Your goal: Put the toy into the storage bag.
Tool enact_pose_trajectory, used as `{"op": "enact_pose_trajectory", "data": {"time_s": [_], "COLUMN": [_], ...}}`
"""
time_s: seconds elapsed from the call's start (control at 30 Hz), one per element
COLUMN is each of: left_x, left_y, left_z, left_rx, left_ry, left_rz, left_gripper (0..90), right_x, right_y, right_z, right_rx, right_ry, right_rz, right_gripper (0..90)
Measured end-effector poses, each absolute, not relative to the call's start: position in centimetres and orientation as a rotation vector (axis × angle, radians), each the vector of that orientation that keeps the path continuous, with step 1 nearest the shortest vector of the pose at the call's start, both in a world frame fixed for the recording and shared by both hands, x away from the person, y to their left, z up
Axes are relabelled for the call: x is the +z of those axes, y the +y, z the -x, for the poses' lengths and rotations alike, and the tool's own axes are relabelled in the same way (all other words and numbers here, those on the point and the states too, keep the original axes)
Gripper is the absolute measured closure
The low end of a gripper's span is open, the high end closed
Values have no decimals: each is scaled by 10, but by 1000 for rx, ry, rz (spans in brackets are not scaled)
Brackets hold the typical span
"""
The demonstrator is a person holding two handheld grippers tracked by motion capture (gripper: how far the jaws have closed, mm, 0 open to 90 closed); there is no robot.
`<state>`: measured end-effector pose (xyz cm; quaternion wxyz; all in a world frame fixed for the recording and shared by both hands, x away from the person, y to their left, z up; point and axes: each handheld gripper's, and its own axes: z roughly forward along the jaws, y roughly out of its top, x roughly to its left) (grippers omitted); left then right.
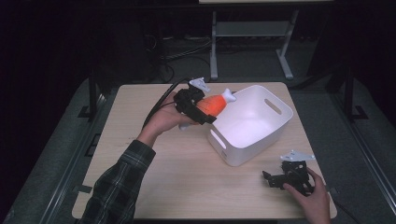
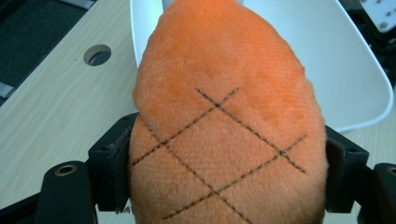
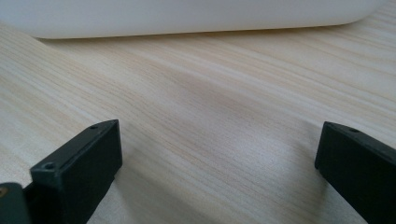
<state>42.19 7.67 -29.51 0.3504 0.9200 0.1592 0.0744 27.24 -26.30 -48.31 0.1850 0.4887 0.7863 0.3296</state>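
So, quick rundown from where I'm standing:

left gripper [image 1: 204, 111]: clamped on the toy, jaws pressing into its sides, held up off the table right at the bin's near-left rim
toy [image 1: 212, 103]: orange plush with a stitched criss-cross pattern and a white knobby end; that white end pokes out over the bin's edge. Up close in the left gripper view, toy [image 2: 224, 126] sits squeezed between both jaws
bin [image 1: 271, 133]: white plastic tub with cut-out handles, sitting on the table a bit right of centre, turned at an angle
right gripper [image 1: 273, 179]: resting low on the table near the front-right corner, jaws wide apart, holding nothing; its own view has bare wood between the jaws and the bin's wall [image 3: 187, 18] beyond
table [image 1: 154, 168]: light wood
grippers: well apart, bin between them
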Motion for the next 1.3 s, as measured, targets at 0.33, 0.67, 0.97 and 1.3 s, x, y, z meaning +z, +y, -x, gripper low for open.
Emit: {"op": "enact_pose_trajectory", "data": {"time_s": [0.33,0.67,0.97,1.3], "left_x": [-291,-286,-286,-297], "left_y": [54,34,16,-4], "left_z": [-432,-438,-446,-459], "left_rx": [203,228,225,185], "left_ry": [399,386,387,409], "left_rz": [-2389,-2396,-2386,-2361], "left_gripper": [215,215,215,214], "right_x": [-483,-483,-483,-483], "right_y": [-263,-263,-263,-263], "right_z": [-272,-272,-272,-272], "right_rx": [929,928,928,928], "right_ry": [2216,2215,2215,2215], "right_rz": [-1378,-1376,-1379,-1379], "right_gripper": [2,2,2,2]}}
